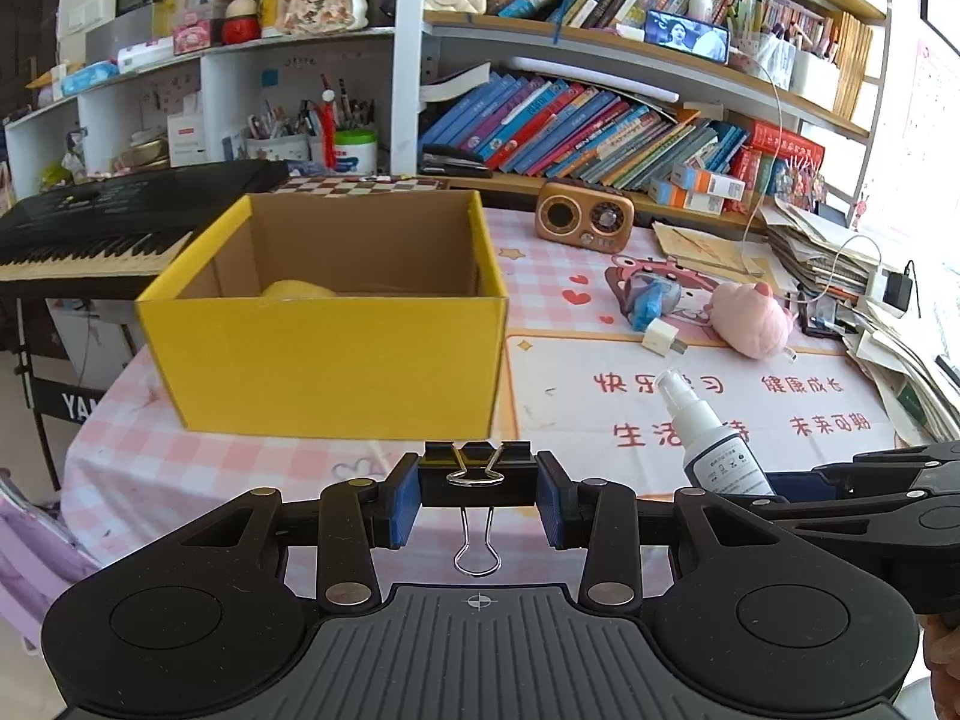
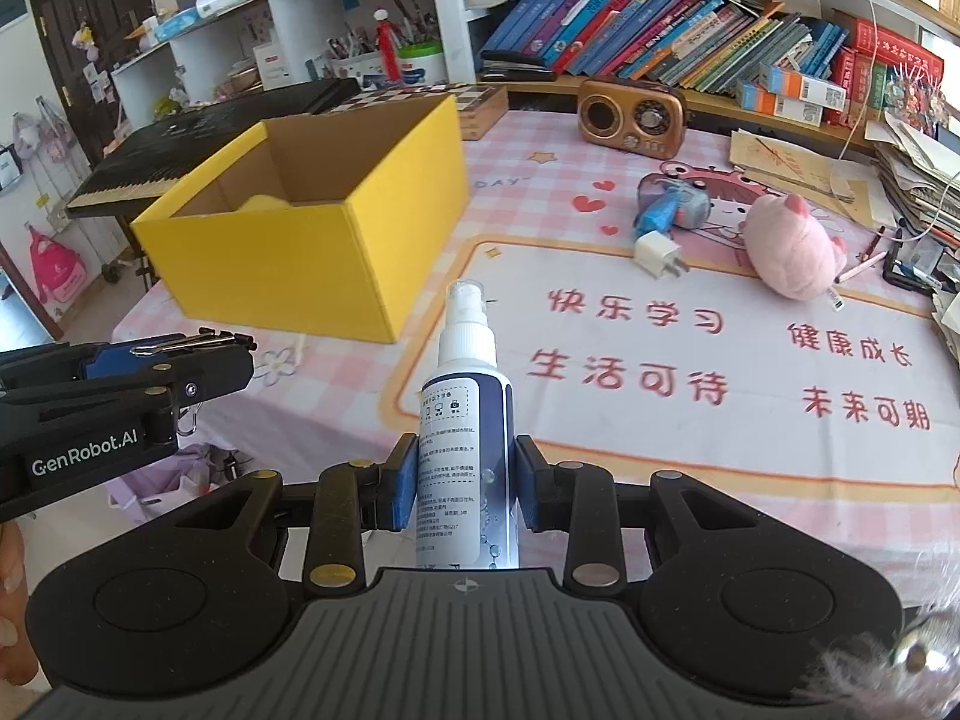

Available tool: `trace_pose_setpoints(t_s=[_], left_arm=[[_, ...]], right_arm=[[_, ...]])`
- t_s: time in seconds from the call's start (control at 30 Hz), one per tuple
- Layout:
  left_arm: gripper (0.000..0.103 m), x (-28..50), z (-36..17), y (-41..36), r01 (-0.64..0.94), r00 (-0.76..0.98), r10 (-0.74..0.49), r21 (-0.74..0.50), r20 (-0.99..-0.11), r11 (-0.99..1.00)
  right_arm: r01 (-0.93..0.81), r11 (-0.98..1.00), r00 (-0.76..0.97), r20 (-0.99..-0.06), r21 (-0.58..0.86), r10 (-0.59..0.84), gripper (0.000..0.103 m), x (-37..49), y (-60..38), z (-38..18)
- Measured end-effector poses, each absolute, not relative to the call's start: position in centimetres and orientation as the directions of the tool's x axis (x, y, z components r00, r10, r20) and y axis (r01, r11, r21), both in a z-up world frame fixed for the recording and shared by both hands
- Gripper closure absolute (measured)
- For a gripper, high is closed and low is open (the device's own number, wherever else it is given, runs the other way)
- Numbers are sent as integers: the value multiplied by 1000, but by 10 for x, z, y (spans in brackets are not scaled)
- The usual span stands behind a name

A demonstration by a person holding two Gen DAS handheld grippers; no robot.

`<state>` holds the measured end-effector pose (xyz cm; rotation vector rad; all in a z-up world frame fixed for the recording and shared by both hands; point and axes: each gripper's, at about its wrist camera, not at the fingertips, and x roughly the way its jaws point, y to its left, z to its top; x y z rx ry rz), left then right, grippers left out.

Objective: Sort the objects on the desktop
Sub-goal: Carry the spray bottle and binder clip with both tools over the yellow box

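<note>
My left gripper (image 1: 478, 495) is shut on a black binder clip (image 1: 478, 480), held in front of the open yellow cardboard box (image 1: 324, 354). A yellow object (image 1: 297, 289) lies inside the box. My right gripper (image 2: 465, 489) is shut on a white and blue spray bottle (image 2: 468, 420), held upright above the table's front edge. The bottle also shows in the left wrist view (image 1: 711, 441). The left gripper with the clip shows in the right wrist view (image 2: 180, 360), left of the bottle. The box (image 2: 300, 252) stands at the table's left.
On the pink checked tablecloth (image 2: 690, 372) lie a white charger plug (image 2: 657, 255), a blue-grey toy (image 2: 669, 204) and a pink plush pig (image 2: 792, 252). A brown retro radio (image 2: 633, 114) stands at the back. Paper stacks (image 2: 918, 180) fill the right edge. A keyboard (image 1: 90, 228) stands left.
</note>
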<state>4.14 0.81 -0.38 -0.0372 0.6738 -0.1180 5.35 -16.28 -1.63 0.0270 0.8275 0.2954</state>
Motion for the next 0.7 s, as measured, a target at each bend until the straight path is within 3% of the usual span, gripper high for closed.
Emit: trace_pose_setpoints(t_s=[0.7], left_arm=[[65, 5, 2, 78, 72, 798, -101, -73, -594, 995]], right_arm=[[-295, 945, 646, -700, 140, 305, 73, 25, -88, -13]])
